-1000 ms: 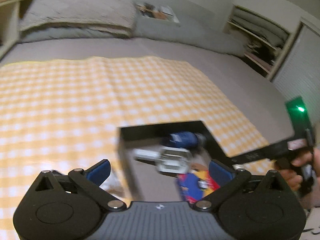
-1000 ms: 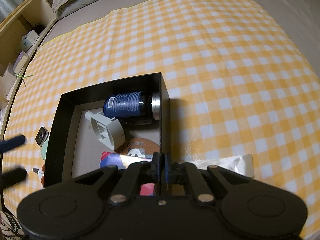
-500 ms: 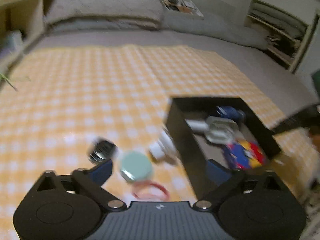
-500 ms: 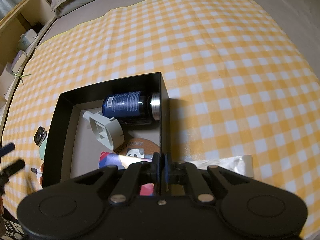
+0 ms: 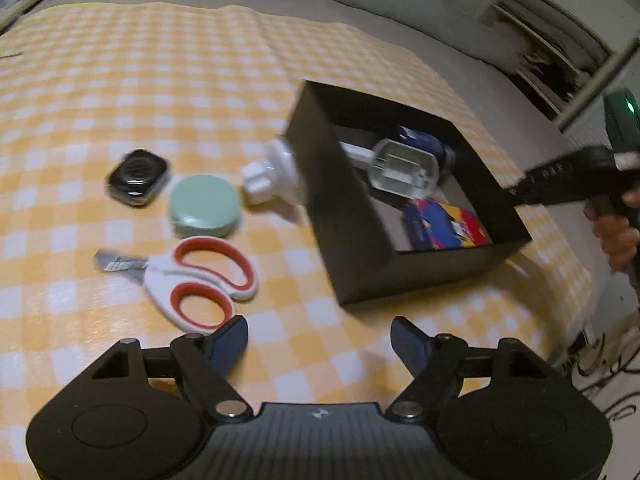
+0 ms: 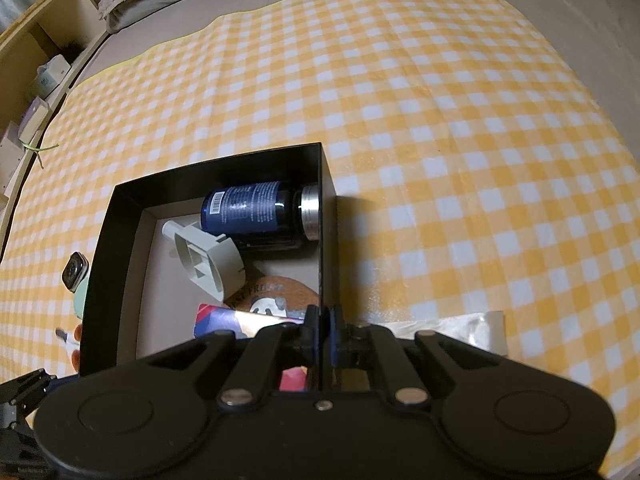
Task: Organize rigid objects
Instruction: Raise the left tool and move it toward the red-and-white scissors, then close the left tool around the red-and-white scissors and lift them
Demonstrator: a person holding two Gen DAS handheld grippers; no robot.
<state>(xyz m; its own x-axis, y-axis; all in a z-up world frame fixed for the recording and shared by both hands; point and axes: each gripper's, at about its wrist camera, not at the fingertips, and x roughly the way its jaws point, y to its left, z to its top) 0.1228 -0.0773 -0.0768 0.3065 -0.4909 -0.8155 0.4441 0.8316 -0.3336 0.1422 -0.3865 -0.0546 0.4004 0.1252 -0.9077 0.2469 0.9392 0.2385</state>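
My right gripper (image 6: 323,330) pinches the black cardboard box's (image 5: 352,216) wall; my left gripper (image 5: 319,340), empty, has been narrowing; the red-handled white scissors (image 5: 192,280) at 10 o'clock lie flat, so my fingers may skid.

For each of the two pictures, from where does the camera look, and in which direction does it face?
Left wrist: on the left gripper, tilted down at scissors and black box; own open fingers, nothing between, jaws just closing; the other gripper and hand show.
Right wrist: on the right gripper, steeply down into the box; own fingers shut on the box wall.
Shared: the box, blue bottle, checked cloth.
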